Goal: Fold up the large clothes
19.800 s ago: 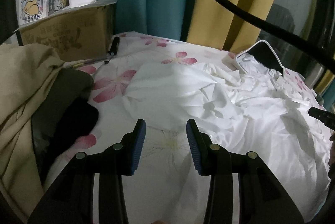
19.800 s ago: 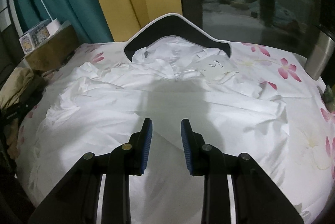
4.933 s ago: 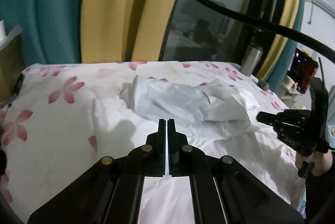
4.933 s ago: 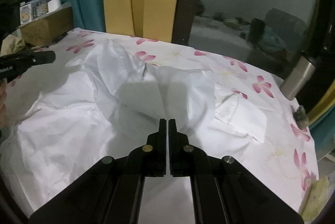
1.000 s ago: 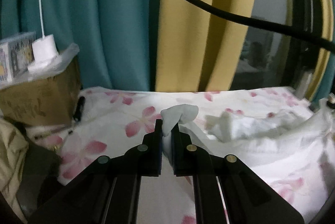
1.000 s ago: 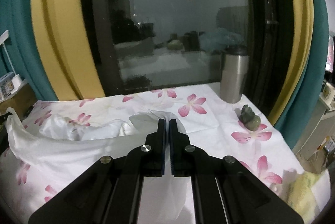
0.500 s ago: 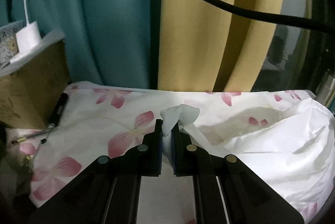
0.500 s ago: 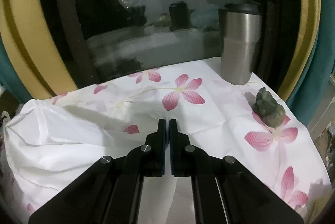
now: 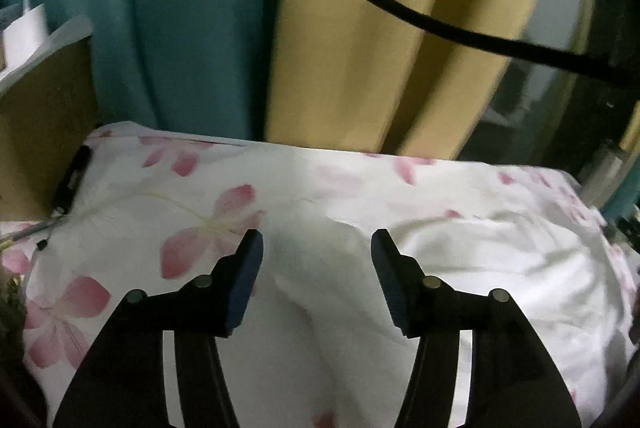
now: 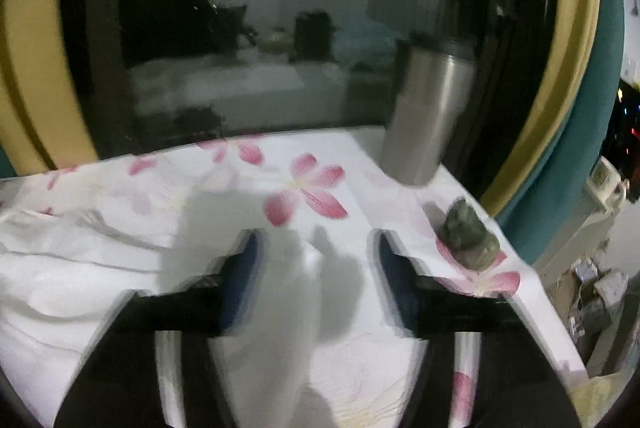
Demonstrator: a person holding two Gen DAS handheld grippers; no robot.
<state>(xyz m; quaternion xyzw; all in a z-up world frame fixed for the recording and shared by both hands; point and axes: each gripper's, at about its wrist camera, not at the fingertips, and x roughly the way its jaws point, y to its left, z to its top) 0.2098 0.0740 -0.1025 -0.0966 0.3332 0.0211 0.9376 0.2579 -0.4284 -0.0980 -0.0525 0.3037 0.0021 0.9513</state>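
Fingers (image 9: pixel 390 268) on our left gripper (image 9: pixel 317 252) are spreading — white garment (image 9: pixel 460 268) lies on the flowered bed sheet (image 9: pixel 192 195) below the gap and off to its right, nothing pinched. Our right gripper (image 10: pixel 316 252) is spreading too; a fold of that garment (image 10: pixel 276 308) sits between its blurred fingers (image 10: pixel 394 268), and we can't tell whether it touches them. Steel tumbler (image 10: pixel 424 115) and a small green figurine (image 10: pixel 470 236) sit well to the right.

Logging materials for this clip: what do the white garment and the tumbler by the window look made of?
Garment: thin woven fabric, probably cotton or a blend, matte; it lies in soft creases. Tumbler: brushed stainless steel by its dull grey sheen, with a dark lid, likely plastic.
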